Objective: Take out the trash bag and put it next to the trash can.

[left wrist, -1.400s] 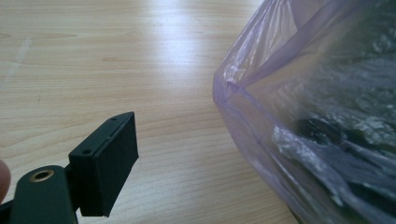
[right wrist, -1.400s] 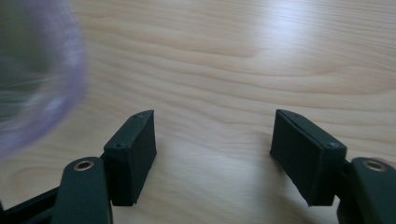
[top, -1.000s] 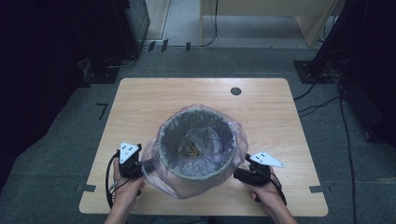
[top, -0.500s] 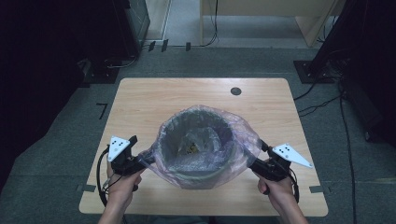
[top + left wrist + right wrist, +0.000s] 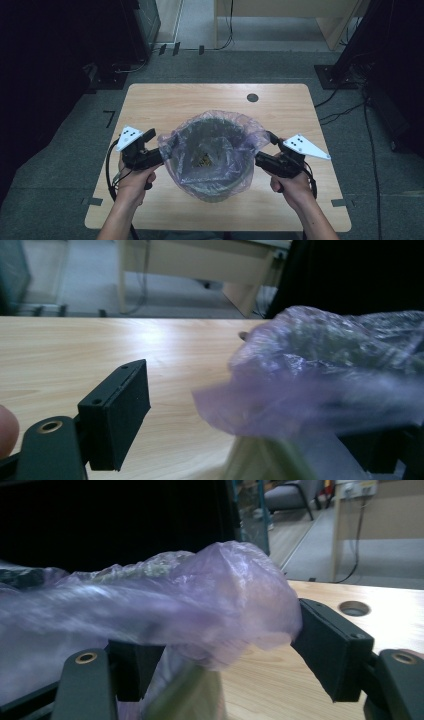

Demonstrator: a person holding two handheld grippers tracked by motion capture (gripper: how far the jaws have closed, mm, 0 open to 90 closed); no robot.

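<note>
A bin (image 5: 215, 175) lined with a purple bag (image 5: 220, 122) is standing upright near the table's (image 5: 150, 105) front edge, mouth facing up. The left gripper (image 5: 159, 145) and right gripper (image 5: 264, 150) are flanking it — jaws spread wide, the bag's rim bunching between each pair.

A pale wooden table (image 5: 150, 105) — round cable hole (image 5: 252, 97) near its far edge — carries a purple-bagged bin (image 5: 215, 150).

Bagged bin (image 5: 215, 155) blocks table (image 5: 165, 102) centre; far half, corners seemingly free.
</note>
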